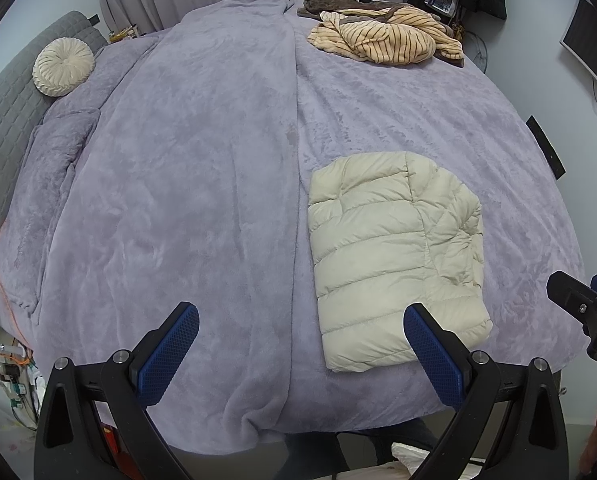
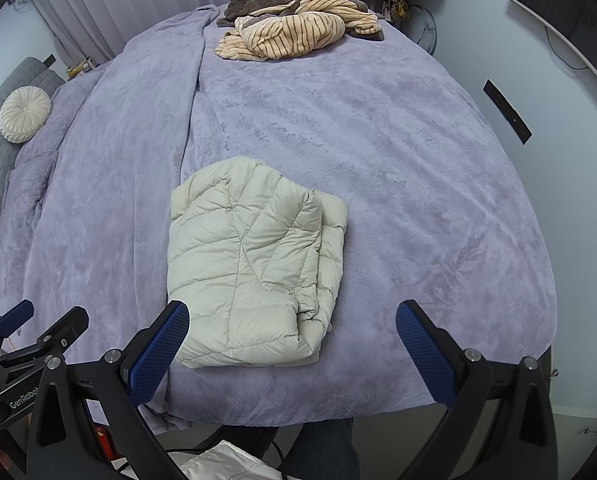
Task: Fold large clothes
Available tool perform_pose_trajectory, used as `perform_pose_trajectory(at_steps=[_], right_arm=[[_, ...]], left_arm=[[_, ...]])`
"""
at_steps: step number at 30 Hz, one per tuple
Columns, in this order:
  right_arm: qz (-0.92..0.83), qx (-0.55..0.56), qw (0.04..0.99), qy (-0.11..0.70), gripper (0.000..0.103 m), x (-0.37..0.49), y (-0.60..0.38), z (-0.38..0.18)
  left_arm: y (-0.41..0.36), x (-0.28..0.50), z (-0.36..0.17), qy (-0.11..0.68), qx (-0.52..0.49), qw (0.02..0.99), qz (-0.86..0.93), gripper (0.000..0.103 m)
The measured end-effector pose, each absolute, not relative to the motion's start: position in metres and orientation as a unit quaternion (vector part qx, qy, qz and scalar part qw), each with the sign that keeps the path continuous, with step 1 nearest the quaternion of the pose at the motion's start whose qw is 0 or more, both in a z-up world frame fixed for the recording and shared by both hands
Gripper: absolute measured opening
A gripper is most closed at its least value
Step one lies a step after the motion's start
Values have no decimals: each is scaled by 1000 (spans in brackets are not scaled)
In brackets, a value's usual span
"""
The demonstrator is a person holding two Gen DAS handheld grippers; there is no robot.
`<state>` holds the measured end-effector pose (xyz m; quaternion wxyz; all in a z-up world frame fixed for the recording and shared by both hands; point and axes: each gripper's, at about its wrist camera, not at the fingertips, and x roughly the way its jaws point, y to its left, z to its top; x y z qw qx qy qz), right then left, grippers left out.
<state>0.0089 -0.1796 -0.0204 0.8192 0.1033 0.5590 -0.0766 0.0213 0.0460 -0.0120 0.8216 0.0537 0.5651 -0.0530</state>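
Note:
A cream quilted puffer jacket [image 1: 394, 256] lies folded into a compact rectangle near the bed's front edge, and the right wrist view shows the jacket [image 2: 254, 264] centre-left. My left gripper [image 1: 302, 344] hovers open above the front edge, its right finger over the jacket's near corner, holding nothing. My right gripper [image 2: 292, 340] is open too, with its left fingertip over the jacket's near left corner. Each gripper shows at the edge of the other's view: the right gripper [image 1: 582, 308] and the left gripper [image 2: 38, 328].
A lilac plush blanket [image 1: 202, 184] covers the bed. A heap of striped tan and brown clothes [image 1: 382, 36] lies at the far end. A round cream cushion [image 1: 63, 67] rests by the grey headboard [image 1: 2, 120] at left. Walls and a monitor [image 2: 558, 16] are on the right.

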Motion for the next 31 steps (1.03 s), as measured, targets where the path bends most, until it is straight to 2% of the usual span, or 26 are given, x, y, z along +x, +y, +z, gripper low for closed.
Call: perform_pose_trajectory(at_steps=[31], right_arm=[[-77,102,819,560,103,9,-177,-20]], left_arm=[[44,22,-6,564,64,821,-57,103]])
